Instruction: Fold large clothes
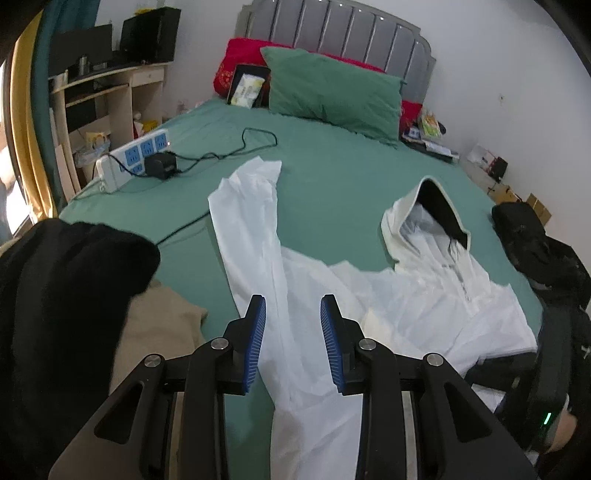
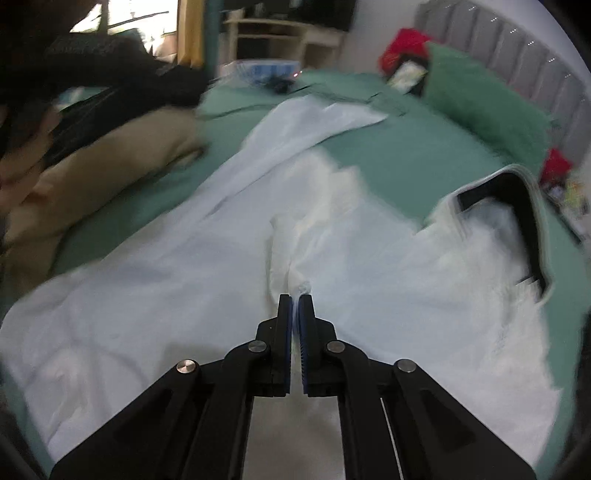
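In the left wrist view, a white hooded jacket is seen spread over a bed covered in a green sheet, with one sleeve stretched toward the head of the bed and the hood (dark-lined) lying open to the right. The left gripper is held above the sleeve with its blue-padded fingers spread apart, nothing being gripped between them. A white power strip with a black adapter and cable is laid at the left edge of the bed, and a green pillow is propped against the grey headboard. A beige cloth lies at lower left.

In the right wrist view (blurred), the jacket fills most of the frame. The right gripper is pressed together on a raised fold of the white fabric, a small tuft of which is seen just beyond the fingertips. The hood lies to the right.
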`<state>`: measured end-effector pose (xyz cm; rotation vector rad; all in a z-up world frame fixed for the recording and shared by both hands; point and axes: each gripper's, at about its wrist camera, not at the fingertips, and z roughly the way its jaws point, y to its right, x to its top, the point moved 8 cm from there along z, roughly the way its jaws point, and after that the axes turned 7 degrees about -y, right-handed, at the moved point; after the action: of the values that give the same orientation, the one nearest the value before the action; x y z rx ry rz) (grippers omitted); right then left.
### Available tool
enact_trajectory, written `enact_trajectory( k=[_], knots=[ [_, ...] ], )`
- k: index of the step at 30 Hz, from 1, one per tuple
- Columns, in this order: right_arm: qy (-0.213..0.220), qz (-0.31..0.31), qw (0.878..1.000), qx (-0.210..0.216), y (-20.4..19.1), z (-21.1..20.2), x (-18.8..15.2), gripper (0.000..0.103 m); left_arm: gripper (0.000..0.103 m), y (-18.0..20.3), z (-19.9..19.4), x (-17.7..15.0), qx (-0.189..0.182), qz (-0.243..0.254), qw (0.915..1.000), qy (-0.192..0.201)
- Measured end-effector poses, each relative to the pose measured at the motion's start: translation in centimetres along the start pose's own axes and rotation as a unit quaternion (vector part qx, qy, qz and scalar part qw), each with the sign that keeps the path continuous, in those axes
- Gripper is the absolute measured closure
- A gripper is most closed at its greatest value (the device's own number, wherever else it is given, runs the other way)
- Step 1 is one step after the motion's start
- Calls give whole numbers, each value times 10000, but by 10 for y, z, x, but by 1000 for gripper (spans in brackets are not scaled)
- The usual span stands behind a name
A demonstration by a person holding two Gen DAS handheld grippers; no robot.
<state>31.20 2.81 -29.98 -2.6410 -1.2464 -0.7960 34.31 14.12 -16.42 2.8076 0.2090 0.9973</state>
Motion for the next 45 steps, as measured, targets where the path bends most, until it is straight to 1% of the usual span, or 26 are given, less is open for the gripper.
enact_trajectory(
  k=[2, 3, 4, 6, 7, 10, 13, 16, 20, 22, 24, 27, 28, 30, 32, 33, 34, 35, 36, 37, 38, 39, 40, 41, 43, 45],
  knots=[
    [-211, -67, 9997, 104, -16, 8, -16, 83, 70, 3, 5, -3, -137, -59, 9998, -110],
    [-230, -83, 9996, 168, -22, 9, -21, 66, 70, 5, 6, -5, -200, -73, 9997, -148],
    [-207, -76, 9993, 306, -30, 7, -26, 55, 70, 10, 9, -5, -273, -77, 9994, -209],
    [-202, -41, 9990, 394, -37, 3, -32, 41, 70, 22, 18, -9, -415, -26, 9985, -368],
    [-209, -20, 9991, 377, -36, 2, -34, 39, 70, 28, 21, -11, -482, 9, 9979, -441],
    [-183, 123, 9986, 475, -33, -6, -42, 39, 70, 56, 40, -24, -666, 307, 9939, -819],
    [-57, 263, 9988, 401, -13, -24, -51, 39, 70, 68, 55, -40, -526, 644, 9911, -1035],
    [97, 525, 9985, 139, 29, -42, -59, 39, 70, 67, 66, -54, -344, 764, 9896, -1171],
    [-42, 1328, 9888, -674, 125, -54, -91, 38, 70, 55, 72, -64, -298, 585, 9888, -1343],
    [-167, 1829, 9761, -1164, 181, -57, -112, 38, 70, 53, 70, -61, -329, 538, 9892, -1321],
    [-230, 2420, 9609, -1330, 232, -58, -134, 38, 70, 54, 64, -56, -473, 526, 9899, -1226],
    [-524, 3073, 9400, -1382, 286, -48, -163, 38, 70, 61, 59, -54, -600, 683, 9886, -1200],
    [-613, 3198, 9364, -1305, 296, -44, -169, 38, 70, 65, 58, -55, -617, 752, 9880, -1198],
    [-689, 3409, 9327, -952, 309, -32, -177, 38, 68, 72, 61, -62, -515, 1023, 9857, -1232],
    [-509, 3471, 9331, -789, 315, -31, -173, 37, 63, 75, 70, -69, -309, 1202, 9835, -1315],
    [-490, 3501, 9326, -722, 317, -30, -170, 40, 63, 75, 78, -73, -137, 1285, 9818, -1390],
    [-430, 3501, 9334, -662, 317, -30, -167, 61, 63, 74, 82, -74, -79, 1291, 9813, -1423],
    [-405, 3466, 9352, -600, 317, -29, -163, 74, 63, 75, 88, -75, -93, 1256, 9814, -1449],
    [-435, 3398, 9375, -614, 318, -28, -160, 92, 63, 76, 90, -74, -209, 1219, 9821, -1423],
    [-423, 3339, 9397, -608, 318, -28, -158, 97, 64, 78, 90, -72, -326, 1186, 9828, -1380],
    [-381, 3301, 9410, -647, 312, -32, -160, 97, 68, 79, 90, -68, -531, 1084, 9846, -1268],
    [-297, 3281, 9415, -713, 313, -34, -158, 98, 96, 78, 89, -63, -669, 923, 9865, -1177],
    [-223, 3298, 9409, -738, 312, -37, -160, 98, 100, 77, 89, -59, -742, 761, 9881, -1110],
    [-78, 3360, 9388, -755, 313, -43, -161, 98, 100, 71, 83, -48, -849, 433, 9917, -862],
    [259, 3565, 9309, -753, 315, -54, -161, 98, 100, 59, 67, -30, -773, 64, 9966, -275],
    [522, 3753, 9219, -813, 319, -64, -165, 99, 100, 50, 50, -16, -659, -133, 9976, 167]
  ],
)
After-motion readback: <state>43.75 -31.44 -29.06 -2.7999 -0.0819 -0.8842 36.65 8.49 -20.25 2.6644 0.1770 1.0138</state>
